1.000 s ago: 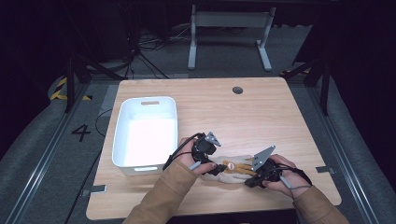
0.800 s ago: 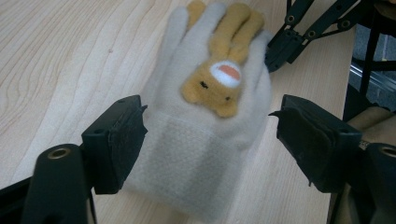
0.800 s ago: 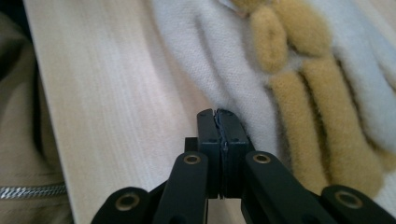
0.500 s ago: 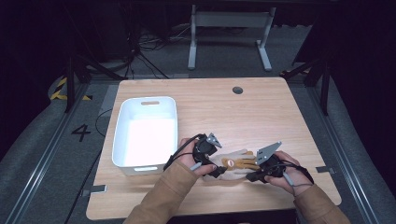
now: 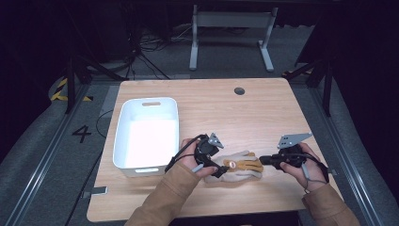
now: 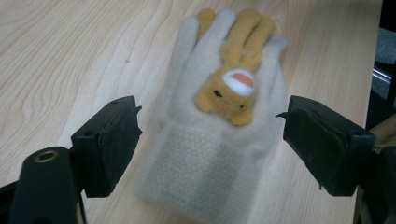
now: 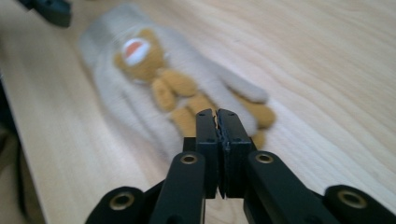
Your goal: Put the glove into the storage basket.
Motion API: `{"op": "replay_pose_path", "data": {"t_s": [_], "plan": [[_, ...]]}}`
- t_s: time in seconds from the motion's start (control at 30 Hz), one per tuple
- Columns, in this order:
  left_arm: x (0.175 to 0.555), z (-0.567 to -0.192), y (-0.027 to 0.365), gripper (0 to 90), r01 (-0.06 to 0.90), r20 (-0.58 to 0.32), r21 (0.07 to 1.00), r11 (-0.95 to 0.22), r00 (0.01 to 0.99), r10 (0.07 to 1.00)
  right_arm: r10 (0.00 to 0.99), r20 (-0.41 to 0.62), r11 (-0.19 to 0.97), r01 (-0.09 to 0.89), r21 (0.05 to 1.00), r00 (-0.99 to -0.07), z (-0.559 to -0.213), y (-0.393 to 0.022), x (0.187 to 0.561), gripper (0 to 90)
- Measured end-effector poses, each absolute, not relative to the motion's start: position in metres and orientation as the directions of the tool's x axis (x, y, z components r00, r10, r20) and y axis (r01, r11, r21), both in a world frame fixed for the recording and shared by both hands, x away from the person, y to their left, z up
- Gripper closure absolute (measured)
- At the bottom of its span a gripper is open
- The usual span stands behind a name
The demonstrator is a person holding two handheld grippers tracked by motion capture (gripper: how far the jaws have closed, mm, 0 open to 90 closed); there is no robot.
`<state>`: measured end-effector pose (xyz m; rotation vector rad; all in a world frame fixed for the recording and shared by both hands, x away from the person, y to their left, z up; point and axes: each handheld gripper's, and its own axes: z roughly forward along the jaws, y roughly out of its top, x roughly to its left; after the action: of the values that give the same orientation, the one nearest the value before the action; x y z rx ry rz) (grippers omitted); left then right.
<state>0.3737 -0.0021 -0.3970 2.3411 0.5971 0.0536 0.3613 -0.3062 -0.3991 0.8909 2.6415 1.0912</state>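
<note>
The right gripper (image 5: 261, 160) has drawn back, jaws closed empty; the left gripper's (image 5: 219, 172) jaws gape around the fuzzy glove's (image 5: 237, 165) ribbed cuff.

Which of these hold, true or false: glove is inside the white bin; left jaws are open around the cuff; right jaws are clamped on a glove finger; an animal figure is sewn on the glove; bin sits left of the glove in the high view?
1. The glove is inside the white bin. False: it lies flat on the table.
2. The left gripper is open around the cuff. True.
3. The right gripper clamps a glove finger. False: its jaws are shut on nothing, just clear of the fingertips.
4. An animal figure is on the glove. True.
5. Bin left of glove. True.
</note>
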Motion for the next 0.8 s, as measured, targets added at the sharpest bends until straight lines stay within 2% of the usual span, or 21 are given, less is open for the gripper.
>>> {"op": "replay_pose_path", "data": {"t_s": [0.1,0.13,0.2,0.27,0.57,0.8], "plan": [[0.374,-0.398,-0.003,18.8,0.4,-0.125,0.649,-0.647,0.895,0.428,0.628,0.083,0.509,0.489,0.709,-0.774,-0.397,-0.315,0.364,84.1],[0.373,-0.398,-0.004,18.8,0.397,-0.124,0.65,-0.648,0.897,0.425,0.657,0.1,0.468,0.509,0.722,-0.747,-0.396,-0.321,0.365,79.2],[0.373,-0.398,-0.005,18.8,0.391,-0.121,0.652,-0.649,0.899,0.42,0.673,0.1,0.452,0.515,0.728,-0.733,-0.395,-0.323,0.366,78.1],[0.372,-0.399,-0.006,18.6,0.384,-0.117,0.654,-0.652,0.902,0.415,0.714,0.086,0.43,0.532,0.729,-0.695,-0.396,-0.33,0.368,71.3],[0.37,-0.407,-0.014,16.5,0.321,-0.057,0.667,-0.673,0.922,0.383,0.765,0.127,0.359,0.582,0.73,-0.632,-0.401,-0.347,0.374,68.0],[0.371,-0.42,-0.011,16.6,0.343,-0.073,0.707,-0.619,0.905,0.419,0.779,0.166,0.313,0.605,0.732,-0.605,-0.404,-0.358,0.377,68.0]]}}
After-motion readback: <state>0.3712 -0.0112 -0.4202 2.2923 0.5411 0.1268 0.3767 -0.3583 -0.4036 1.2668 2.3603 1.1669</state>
